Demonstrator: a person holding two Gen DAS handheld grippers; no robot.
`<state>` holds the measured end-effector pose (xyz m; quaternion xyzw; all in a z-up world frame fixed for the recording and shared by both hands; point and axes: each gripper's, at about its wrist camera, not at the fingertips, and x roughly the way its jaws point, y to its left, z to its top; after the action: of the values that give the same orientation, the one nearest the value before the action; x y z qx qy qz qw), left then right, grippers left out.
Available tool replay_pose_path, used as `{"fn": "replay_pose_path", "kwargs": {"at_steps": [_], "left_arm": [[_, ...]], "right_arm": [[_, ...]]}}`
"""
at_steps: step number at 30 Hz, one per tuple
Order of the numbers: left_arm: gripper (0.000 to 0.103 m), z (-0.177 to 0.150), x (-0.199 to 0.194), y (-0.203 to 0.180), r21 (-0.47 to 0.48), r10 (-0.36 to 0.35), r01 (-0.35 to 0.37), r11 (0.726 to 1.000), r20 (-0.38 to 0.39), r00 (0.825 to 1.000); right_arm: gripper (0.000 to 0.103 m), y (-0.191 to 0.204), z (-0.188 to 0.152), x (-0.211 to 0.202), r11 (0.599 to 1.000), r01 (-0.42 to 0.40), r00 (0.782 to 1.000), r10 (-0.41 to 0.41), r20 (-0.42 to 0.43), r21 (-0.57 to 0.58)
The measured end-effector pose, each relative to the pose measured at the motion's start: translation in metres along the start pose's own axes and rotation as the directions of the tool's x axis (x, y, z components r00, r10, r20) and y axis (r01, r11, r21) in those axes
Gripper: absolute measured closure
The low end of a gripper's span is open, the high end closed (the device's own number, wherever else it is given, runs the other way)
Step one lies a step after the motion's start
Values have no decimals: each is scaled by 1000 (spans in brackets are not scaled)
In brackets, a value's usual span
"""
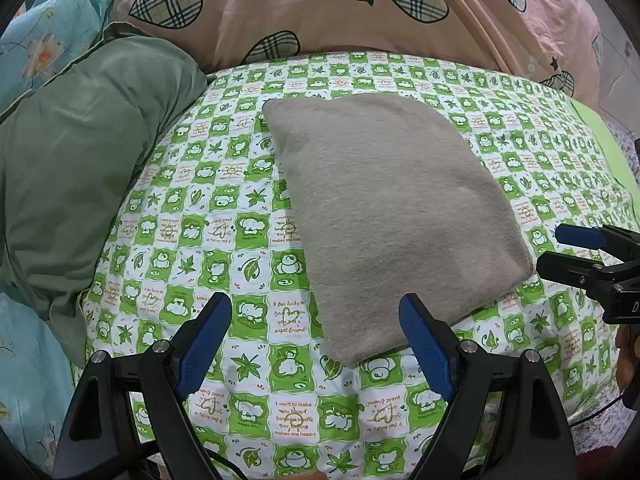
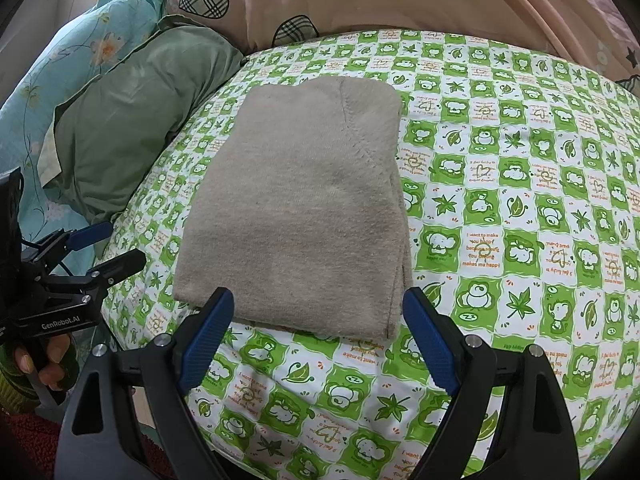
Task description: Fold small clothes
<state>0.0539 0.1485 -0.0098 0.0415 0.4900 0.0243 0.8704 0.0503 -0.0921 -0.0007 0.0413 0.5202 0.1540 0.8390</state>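
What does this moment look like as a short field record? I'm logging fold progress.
garment: beige knit garment, folded into a compact rectangle
surface: green-and-white cartoon sheet, garment lying flat on it
left hand-held gripper: open, empty, near the garment's front edge
right hand-held gripper: open, empty, apart from the garment
nearby: green pillow left of the garment; pink heart quilt behind

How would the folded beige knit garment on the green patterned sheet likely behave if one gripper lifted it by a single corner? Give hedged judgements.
The beige knit garment would probably flop and unfold: its stacked layers show loose at the near right edge. It looks soft and light, with no stiff parts visible. Pushed, it would likely bunch rather than slide, since fuzzy knit lies on the cotton-like sheet.
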Motion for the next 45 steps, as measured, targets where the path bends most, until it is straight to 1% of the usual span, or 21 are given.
{"fn": "replay_pose_path", "kwargs": {"at_steps": [45], "left_arm": [[17,5,-2,0,22,-14,14,1000,15,1000]], "right_arm": [[16,8,4,1,1000,-5,1000,5,21,7]]}}
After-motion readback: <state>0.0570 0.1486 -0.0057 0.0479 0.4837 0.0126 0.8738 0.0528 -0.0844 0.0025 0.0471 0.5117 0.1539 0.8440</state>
